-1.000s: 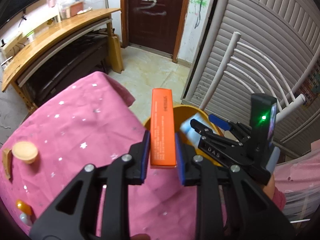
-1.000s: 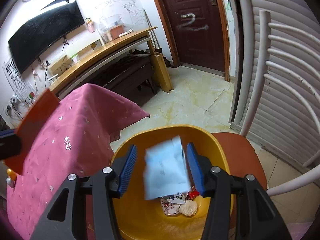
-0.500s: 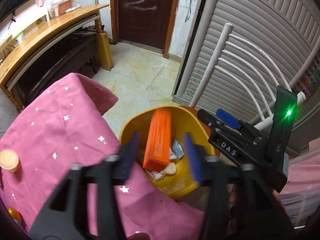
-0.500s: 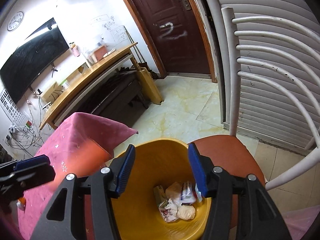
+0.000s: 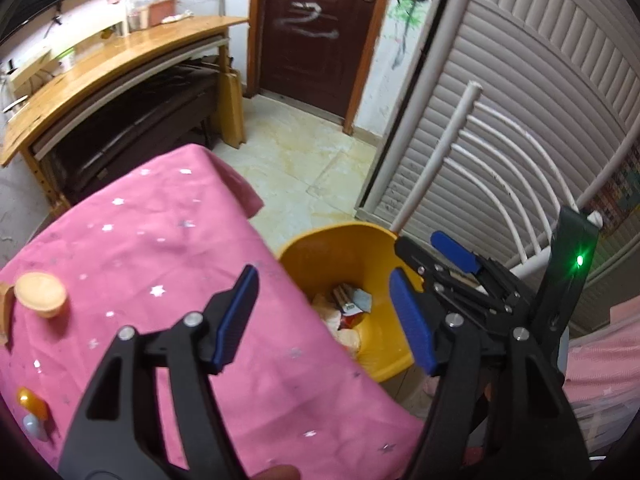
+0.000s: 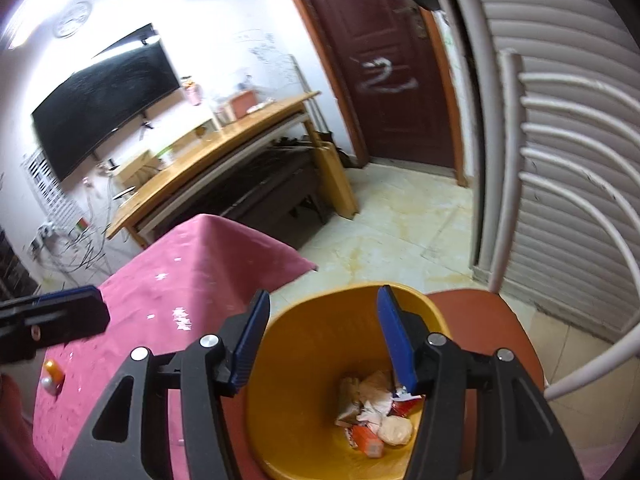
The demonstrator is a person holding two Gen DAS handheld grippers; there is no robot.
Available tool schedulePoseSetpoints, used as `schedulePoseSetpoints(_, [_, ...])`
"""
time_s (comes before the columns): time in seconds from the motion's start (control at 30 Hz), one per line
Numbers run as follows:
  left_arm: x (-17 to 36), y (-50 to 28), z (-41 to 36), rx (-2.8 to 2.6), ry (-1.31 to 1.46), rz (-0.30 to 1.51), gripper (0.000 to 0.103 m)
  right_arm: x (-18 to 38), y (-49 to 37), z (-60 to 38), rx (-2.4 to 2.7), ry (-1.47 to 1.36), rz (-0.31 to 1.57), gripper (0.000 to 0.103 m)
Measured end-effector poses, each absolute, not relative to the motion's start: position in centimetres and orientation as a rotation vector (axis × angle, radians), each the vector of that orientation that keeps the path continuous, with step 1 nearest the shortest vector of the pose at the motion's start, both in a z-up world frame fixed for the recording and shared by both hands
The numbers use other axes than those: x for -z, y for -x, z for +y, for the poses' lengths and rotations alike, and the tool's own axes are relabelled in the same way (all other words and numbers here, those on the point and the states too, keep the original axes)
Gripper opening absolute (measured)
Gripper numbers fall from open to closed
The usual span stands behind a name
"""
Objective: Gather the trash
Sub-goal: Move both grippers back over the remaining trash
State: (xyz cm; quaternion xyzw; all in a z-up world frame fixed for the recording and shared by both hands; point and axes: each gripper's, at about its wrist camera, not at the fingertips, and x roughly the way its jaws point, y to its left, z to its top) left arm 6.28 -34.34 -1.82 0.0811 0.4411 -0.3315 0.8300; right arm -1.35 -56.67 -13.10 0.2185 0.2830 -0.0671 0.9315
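Note:
A yellow bin (image 5: 332, 240) stands beside the pink star-patterned table (image 5: 140, 260), with wrappers and crumpled paper (image 6: 372, 400) at its bottom. An orange box (image 6: 366, 442) lies among them. My left gripper (image 5: 322, 280) hangs over the table edge and the bin's near rim; its jaws are opening and nothing is between them. My right gripper (image 6: 323, 298) hovers above the bin (image 6: 304, 360), its jaws opening slightly and empty. On the cloth lie a round tan cup (image 5: 40, 294) and a small orange and white piece (image 5: 30, 404).
The bin rests on a chair's red-brown seat (image 6: 480, 312), with white curved back bars (image 5: 500, 168) to the right. Behind are a grey slatted shutter (image 5: 520, 92), a dark door (image 5: 320, 32), tiled floor and a long wooden desk (image 5: 120, 64).
My left gripper has opened and let go of the orange box, which fell into the bin. The blue-white packet between my right jaws also dropped in. Both grippers rose a little.

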Motion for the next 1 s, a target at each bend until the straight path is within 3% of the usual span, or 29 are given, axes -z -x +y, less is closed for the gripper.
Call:
schedulePoseSetpoints(0.2, [0.1, -6.6, -29.8, 0.651, -0.139, 0.886, 0.069, 11.7, 0.5, -53.7, 0.052, -0.395, 0.563, 0.059])
schedulePoseSetpoints(0.53, [-1.4, -8.9, -21.2, 0.522, -0.047, 0.841, 0.074, 8.7, -2.4, -46.9, -0.049, -0.293, 0.59, 0.06])
schedulePoseSetpoints(1.0, [-0.2, -13.0, -9.3, 0.309, 0.015, 0.85, 0.074, 6.2, -7.0, -35.9, -0.2, -0.132, 0.629, 0.066])
